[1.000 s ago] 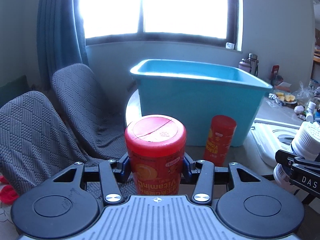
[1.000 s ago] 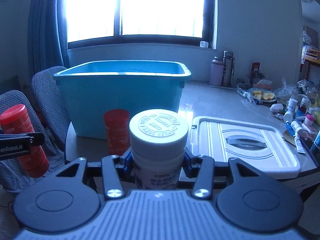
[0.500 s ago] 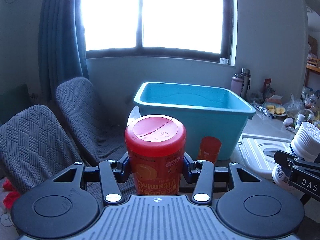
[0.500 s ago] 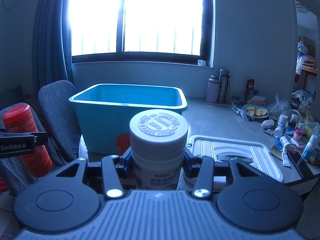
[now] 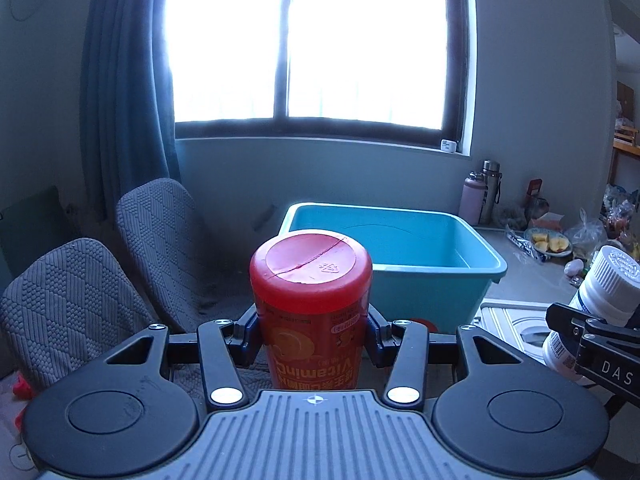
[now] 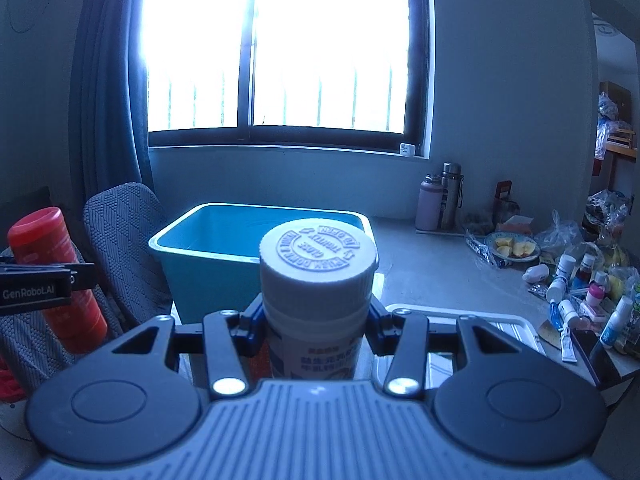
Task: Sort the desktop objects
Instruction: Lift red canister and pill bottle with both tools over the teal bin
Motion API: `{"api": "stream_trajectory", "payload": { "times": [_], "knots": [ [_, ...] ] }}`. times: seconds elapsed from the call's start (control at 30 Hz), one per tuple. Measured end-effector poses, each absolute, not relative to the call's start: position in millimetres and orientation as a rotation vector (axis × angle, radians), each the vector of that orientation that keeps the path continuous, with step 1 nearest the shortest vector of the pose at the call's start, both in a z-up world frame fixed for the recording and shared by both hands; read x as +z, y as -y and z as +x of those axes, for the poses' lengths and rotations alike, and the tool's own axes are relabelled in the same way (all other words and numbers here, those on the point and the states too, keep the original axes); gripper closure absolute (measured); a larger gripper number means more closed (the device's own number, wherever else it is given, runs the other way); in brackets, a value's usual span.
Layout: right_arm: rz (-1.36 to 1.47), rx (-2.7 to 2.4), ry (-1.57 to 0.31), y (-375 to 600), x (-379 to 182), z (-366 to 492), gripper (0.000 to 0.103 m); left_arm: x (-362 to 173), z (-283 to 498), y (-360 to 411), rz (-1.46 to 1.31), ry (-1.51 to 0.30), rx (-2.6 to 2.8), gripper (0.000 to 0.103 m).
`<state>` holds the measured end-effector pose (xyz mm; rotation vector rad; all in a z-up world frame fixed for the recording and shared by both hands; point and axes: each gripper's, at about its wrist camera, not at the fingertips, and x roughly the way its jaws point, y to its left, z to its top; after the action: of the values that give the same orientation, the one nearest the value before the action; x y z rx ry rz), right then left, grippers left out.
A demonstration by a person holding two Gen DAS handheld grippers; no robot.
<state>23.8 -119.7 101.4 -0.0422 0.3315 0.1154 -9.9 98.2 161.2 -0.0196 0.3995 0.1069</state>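
My left gripper [image 5: 311,330] is shut on a red vitamin canister [image 5: 311,280], held upright in the air in front of the blue plastic bin [image 5: 440,276]. My right gripper [image 6: 318,322] is shut on a white pill bottle [image 6: 318,264] with a ribbed cap, also upright before the blue bin [image 6: 208,268]. Each view catches the other's load: the white bottle [image 5: 600,300] at the right edge, the red canister [image 6: 52,272] at the left edge. A second red canister [image 5: 424,323] on the table shows only as a sliver behind the left fingers.
A white bin lid [image 6: 480,320] lies flat on the table right of the bin. Several small bottles and tubes [image 6: 580,296], a plate of fruit [image 6: 514,248] and two flasks [image 6: 440,196] crowd the right side. Two grey covered chairs [image 5: 100,280] stand at left.
Both grippers have risen with their loads. The bin has dropped lower in both views, its inside now shows, and the standing red canister has sunk behind the fingers.
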Motion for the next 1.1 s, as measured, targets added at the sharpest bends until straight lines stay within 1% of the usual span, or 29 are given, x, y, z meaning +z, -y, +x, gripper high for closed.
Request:
{"api": "stream_trajectory", "payload": {
  "times": [0.33, 0.63, 1.1],
  "knots": [
    [-0.049, 0.121, -0.303, 118.0, 121.8, 65.5, 0.055, 187.4, 37.1, -103.2, -0.023, -0.386, 0.096, 0.053],
    [-0.043, 0.139, -0.293, 116.5, 133.0, 117.9, 0.055, 210.0, 98.6, -100.6, -0.005, -0.353, 0.082, 0.053],
    [-0.050, 0.187, -0.316, 113.2, 128.3, 208.3, 0.055, 204.3, 198.3, -96.5, -0.018, -0.378, 0.103, 0.053]
  ]
}}
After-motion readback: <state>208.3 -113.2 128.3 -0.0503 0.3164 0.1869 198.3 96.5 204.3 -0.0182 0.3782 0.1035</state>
